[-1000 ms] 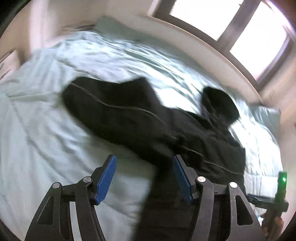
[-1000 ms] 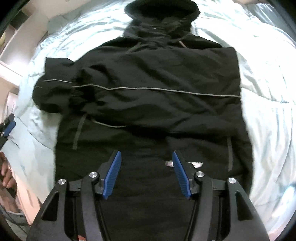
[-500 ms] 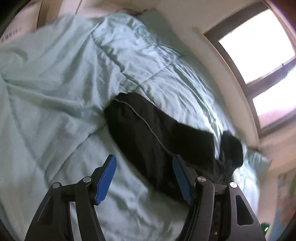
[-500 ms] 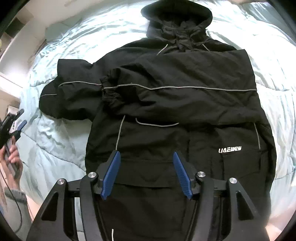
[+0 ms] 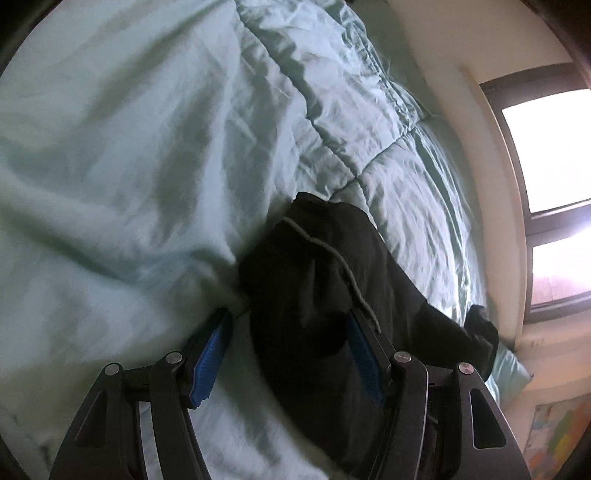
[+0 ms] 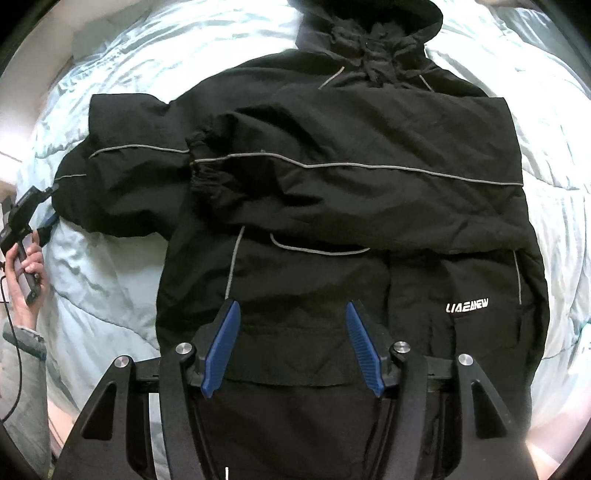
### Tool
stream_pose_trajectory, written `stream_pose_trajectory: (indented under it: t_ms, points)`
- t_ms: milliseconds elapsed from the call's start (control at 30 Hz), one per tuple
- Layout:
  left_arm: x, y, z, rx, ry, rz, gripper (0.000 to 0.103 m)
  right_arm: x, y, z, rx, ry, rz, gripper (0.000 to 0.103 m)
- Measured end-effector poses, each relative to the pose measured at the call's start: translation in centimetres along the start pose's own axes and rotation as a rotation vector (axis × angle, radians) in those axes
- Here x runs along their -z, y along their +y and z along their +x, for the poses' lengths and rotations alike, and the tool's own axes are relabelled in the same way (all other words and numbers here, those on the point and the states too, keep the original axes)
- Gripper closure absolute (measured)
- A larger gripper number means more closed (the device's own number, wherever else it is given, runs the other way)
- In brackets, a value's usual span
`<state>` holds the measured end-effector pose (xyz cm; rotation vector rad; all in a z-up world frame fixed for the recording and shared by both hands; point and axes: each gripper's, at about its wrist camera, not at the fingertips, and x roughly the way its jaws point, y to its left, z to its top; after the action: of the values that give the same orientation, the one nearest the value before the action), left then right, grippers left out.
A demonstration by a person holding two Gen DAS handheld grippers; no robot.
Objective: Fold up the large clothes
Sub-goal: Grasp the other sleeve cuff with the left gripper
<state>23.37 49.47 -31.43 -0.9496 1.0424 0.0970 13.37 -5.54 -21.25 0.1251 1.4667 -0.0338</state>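
Jacket (image 6: 351,192), black with thin grey piping, lies flat on the bed (image 6: 110,295), hood (image 6: 373,22) toward the far edge and hem toward the near edge. One sleeve (image 6: 332,177) is already folded across the chest, its elastic cuff (image 6: 203,177) resting near the middle of the body, so the garment is narrower on that side. The other sleeve (image 6: 122,177) lies spread out toward the left edge of the bed, and I judge it is the next part to fold in.

The left tool (image 5: 291,354) is low over this sleeve (image 5: 325,280), close to its end. Its two blue pads are wide apart, with the black cloth between them, not pinched. This position seems chosen so the pads can close on the sleeve end and carry it over the body.

The right tool (image 6: 293,347) hovers over the lower front of the jacket, near the hem, also spread wide and holding nothing. Probably it waits there to press the body down while the sleeve moves.
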Motion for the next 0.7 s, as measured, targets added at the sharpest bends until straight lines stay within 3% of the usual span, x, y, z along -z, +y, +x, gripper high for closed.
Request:
stream_pose_trajectory:
  t_ms: [33, 67, 100, 200, 300, 367, 400, 467, 533, 567, 600, 700]
  points:
    - [0.0, -0.2, 0.1, -0.001, -0.008, 0.002, 0.042, -0.1, -0.2, 0.2, -0.005, 0.006, 0.008, 0.041]
    - [0.1, -0.6, 0.0, 0.008, -0.030, 0.019, 0.064, -0.3, -0.3, 0.4, -0.009, 0.010, 0.015, 0.041]
    - [0.1, -0.9, -0.1, 0.000, -0.042, 0.033, 0.075, -0.5, -0.5, 0.6, -0.014, 0.014, 0.021, 0.041]
    - [0.7, -2.2, -1.4, -0.025, -0.089, 0.082, 0.087, -1.0, -0.8, 0.7, -0.018, 0.011, 0.022, 0.041]
    - [1.6, -3.2, -4.7, -0.085, -0.185, 0.122, 0.089, -1.6, -1.1, 0.9, -0.024, 0.006, 0.020, 0.041]
    - [2.4, -3.3, -8.3, -0.196, -0.299, 0.095, 0.089, -1.9, -1.5, 1.0, -0.029, 0.008, 0.023, 0.041]
    - [2.5, -2.7, -9.3, -0.238, -0.319, 0.063, 0.089, -1.9, -1.7, 1.1, -0.034, 0.010, 0.025, 0.041]
    - [2.7, -0.9, -9.1, -0.279, -0.274, -0.012, 0.090, -1.9, -2.1, 1.3, -0.048, 0.011, 0.023, 0.041]
    - [3.3, -0.9, -7.6, -0.393, -0.233, 0.029, 0.090, -2.0, -2.5, 1.8, -0.051, 0.018, 0.012, 0.041]
    - [3.8, -1.6, -7.5, -0.408, -0.231, 0.068, 0.090, -2.1, -2.7, 1.9, -0.054, 0.023, 0.008, 0.041]
    - [4.3, -2.4, -7.8, -0.390, -0.241, 0.102, 0.090, -2.3, -2.9, 1.9, -0.061, 0.023, 0.007, 0.041]
    - [6.7, -7.3, -11.2, -0.227, -0.314, 0.270, 0.091, -3.0, -3.5, 1.2, -0.095, 0.004, 0.000, 0.041]
